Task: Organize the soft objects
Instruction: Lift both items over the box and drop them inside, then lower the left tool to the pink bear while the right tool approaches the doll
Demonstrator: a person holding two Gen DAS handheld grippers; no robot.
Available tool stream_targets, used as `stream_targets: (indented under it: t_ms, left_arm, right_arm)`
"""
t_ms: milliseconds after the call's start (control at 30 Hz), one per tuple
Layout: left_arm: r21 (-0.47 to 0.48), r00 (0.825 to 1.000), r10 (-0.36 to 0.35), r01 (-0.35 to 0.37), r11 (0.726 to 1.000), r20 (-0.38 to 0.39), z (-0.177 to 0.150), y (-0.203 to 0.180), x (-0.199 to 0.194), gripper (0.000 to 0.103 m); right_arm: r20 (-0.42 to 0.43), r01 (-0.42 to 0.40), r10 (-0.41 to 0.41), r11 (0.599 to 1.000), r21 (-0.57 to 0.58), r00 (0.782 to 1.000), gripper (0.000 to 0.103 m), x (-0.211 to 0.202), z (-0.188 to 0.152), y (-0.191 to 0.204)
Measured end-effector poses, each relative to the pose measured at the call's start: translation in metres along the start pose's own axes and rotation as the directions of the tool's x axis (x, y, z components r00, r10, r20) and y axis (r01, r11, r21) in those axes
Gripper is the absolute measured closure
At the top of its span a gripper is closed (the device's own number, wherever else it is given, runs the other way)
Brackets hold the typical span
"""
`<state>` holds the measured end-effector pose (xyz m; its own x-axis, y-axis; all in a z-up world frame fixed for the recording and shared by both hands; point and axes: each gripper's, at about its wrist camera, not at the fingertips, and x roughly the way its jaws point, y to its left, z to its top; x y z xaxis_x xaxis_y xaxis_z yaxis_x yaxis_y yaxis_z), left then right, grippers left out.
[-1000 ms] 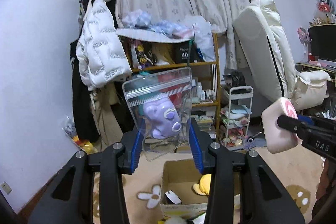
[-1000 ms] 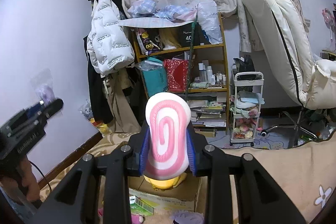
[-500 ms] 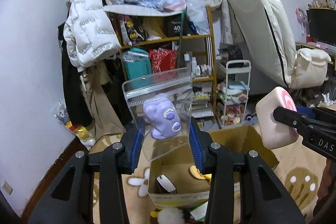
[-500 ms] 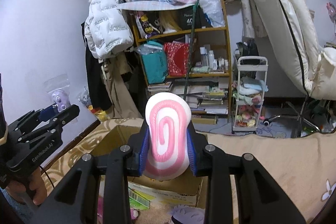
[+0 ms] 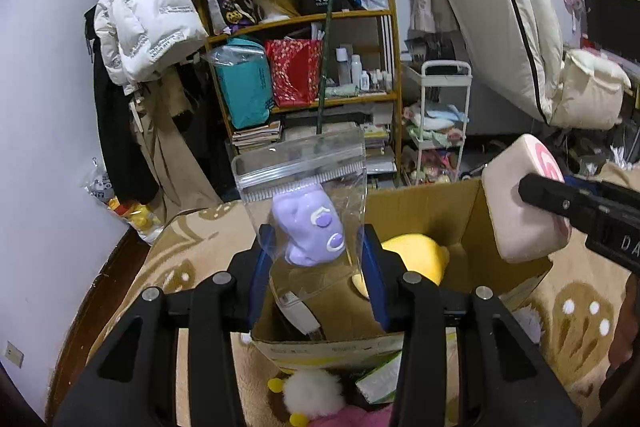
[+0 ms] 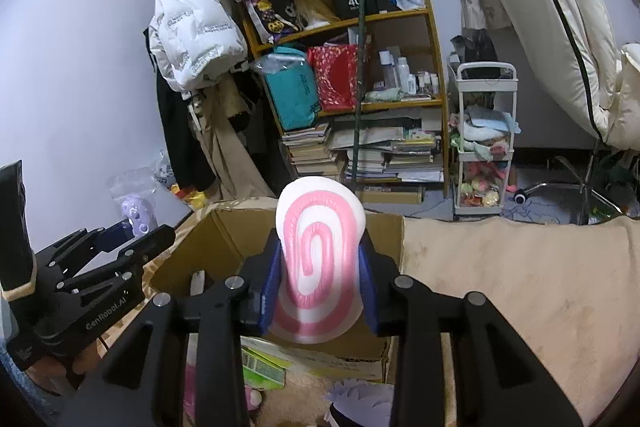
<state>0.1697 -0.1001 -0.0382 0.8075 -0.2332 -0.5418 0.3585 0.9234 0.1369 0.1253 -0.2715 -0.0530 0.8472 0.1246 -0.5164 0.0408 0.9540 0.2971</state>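
The biggest shift I saw was in the whole view: both cameras had tipped down over the past second, so the open cardboard box that had sat low at the frame's bottom edge now filled the middle ground on the beige rug, and I read that as both loads being brought in over it for the drop. My left gripper was clamped on the clear zip bag with the purple squishy toy inside, the bag standing upright above the near-left part of the box. My right gripper was squeezed tight on the pink-and-white swirl cushion, which hung over the box's near wall; from the left view the same cushion sat over the right rim. Inside the box a yellow plush already lay toward the far right, and a white fluffy toy was on the rug just in front of the box. Neither item was in yet; I judged a little more lowering was needed before letting go.
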Motion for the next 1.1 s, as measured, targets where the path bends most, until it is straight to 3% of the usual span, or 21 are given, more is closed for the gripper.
stream_targets:
  t_ms: [100,433,500,567,800,867,933,1100]
  left_arm:
    - [0.012,1.000,0.002,-0.002,1.000,-0.019,-0.003,-0.003,0.004,0.059]
    - [0.013,0.998,0.034,-0.034,0.999,-0.044,-0.007,0.000,0.000,0.032]
    - [0.003,0.998,0.044,-0.044,0.999,-0.047,-0.007,0.003,-0.003,0.030]
    - [-0.009,0.997,0.059,-0.059,0.998,-0.057,-0.008,0.006,-0.005,0.024]
    - [-0.056,0.996,0.060,-0.064,0.996,-0.070,-0.014,0.021,-0.025,0.012]
    - [-0.070,0.996,0.064,-0.069,0.995,-0.067,-0.016,0.025,-0.034,0.010]
    - [-0.080,0.995,0.065,-0.070,0.994,-0.069,-0.018,0.028,-0.040,0.010]
    - [-0.088,0.993,0.075,-0.083,0.993,-0.090,-0.023,0.032,-0.057,0.010]
  right_arm:
    - [-0.020,0.002,-0.002,1.000,-0.002,1.000,0.062,0.004,-0.002,0.000]
    - [-0.082,-0.003,0.002,1.000,-0.017,0.997,0.056,0.013,-0.009,0.003]
    - [-0.081,-0.005,0.004,1.000,-0.016,0.997,0.052,0.012,-0.008,0.003]
    - [-0.067,0.003,-0.004,1.000,-0.014,0.998,0.040,0.008,-0.007,0.004]
    - [-0.044,0.016,-0.016,1.000,-0.002,0.999,0.024,-0.012,-0.002,0.007]
    - [-0.031,0.025,-0.025,1.000,0.001,0.999,0.010,-0.021,-0.001,0.009]
    - [-0.013,0.035,-0.035,0.999,0.002,0.999,0.003,-0.029,0.000,0.011]
    - [0.022,0.055,-0.055,0.998,-0.005,0.998,0.000,-0.050,0.003,0.015]
